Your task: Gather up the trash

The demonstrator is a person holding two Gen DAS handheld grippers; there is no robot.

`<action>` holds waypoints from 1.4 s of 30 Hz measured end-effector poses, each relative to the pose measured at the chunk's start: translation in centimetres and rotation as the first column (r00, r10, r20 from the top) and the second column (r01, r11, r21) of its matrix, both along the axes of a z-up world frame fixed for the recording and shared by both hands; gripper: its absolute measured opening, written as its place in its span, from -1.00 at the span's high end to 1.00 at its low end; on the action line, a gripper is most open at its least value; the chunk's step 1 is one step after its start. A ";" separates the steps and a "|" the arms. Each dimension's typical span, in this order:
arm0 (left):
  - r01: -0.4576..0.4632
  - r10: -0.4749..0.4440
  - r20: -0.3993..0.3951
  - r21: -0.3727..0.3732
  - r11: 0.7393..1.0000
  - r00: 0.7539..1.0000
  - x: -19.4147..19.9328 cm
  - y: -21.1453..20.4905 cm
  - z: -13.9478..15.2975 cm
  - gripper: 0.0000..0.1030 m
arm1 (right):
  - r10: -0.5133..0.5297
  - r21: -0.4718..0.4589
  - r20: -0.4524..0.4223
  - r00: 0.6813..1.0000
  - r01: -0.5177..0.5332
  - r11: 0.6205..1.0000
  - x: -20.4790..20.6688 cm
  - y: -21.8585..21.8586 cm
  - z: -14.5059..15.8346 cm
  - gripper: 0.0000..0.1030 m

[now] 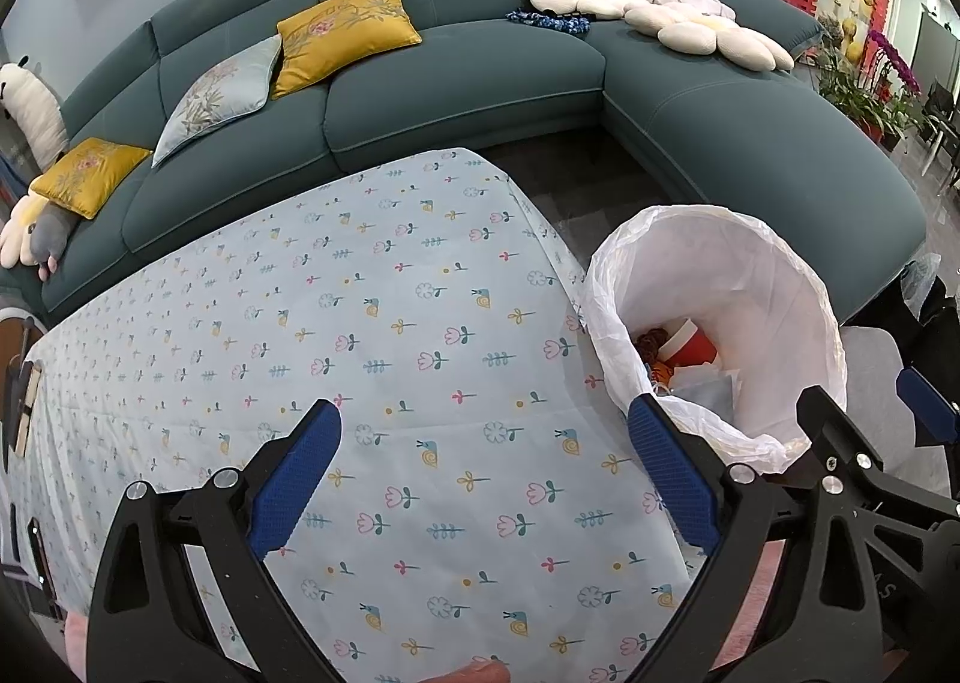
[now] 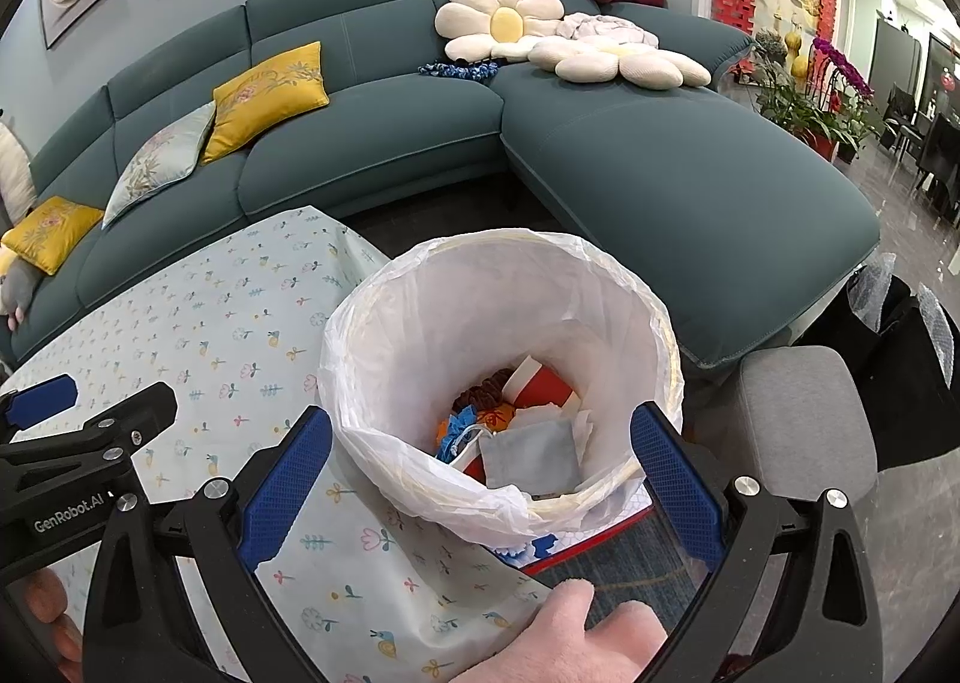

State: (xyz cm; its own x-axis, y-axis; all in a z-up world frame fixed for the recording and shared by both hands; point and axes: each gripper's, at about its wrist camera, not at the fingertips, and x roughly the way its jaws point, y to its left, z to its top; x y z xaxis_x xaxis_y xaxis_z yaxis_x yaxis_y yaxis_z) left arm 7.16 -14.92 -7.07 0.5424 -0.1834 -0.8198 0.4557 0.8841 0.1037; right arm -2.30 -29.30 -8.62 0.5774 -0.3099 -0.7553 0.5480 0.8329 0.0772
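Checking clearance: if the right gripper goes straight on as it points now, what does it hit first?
Probably the white-lined trash bin: the open right gripper frames its mouth, so the near rim or the trash inside comes first. Depth unclear.

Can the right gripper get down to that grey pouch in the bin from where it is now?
Probably yes: the right gripper is open above the bin, whose mouth is uncovered, and the grey pouch lies on top.

Your right gripper [image 2: 480, 467] spread wide over the lined bin [image 2: 600, 263], trash [image 2: 528, 443] inside (cloth, red carton), tablecloth [image 2: 210, 311] just beside.
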 end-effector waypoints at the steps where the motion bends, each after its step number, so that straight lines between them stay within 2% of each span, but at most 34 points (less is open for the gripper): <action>1: -0.001 0.001 -0.002 -0.001 1.000 1.000 0.0 0.0 0.0 -0.79 | 0.000 0.000 -0.001 1.000 0.000 1.000 0.1 0.0 0.0 -0.86; 21: -0.030 0.030 -0.003 -0.001 1.000 1.000 -0.1 0.2 -0.2 -0.79 | -0.004 0.001 -0.002 1.000 0.004 1.000 -0.4 -0.2 -0.1 -0.86; 42: 0.001 -0.001 -0.003 0.002 1.000 1.000 -0.8 -0.3 -0.1 -0.79 | -0.007 0.000 -0.001 1.000 0.007 1.000 -0.9 -0.5 -0.1 -0.86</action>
State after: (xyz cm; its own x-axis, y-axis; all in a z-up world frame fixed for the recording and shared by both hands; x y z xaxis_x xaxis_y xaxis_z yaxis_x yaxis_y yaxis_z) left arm 6.38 -15.25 -7.18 0.5394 -0.1824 -0.8221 0.4573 0.8832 0.1041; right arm -3.22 -29.77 -8.74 0.5744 -0.3145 -0.7557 0.5543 0.8288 0.0764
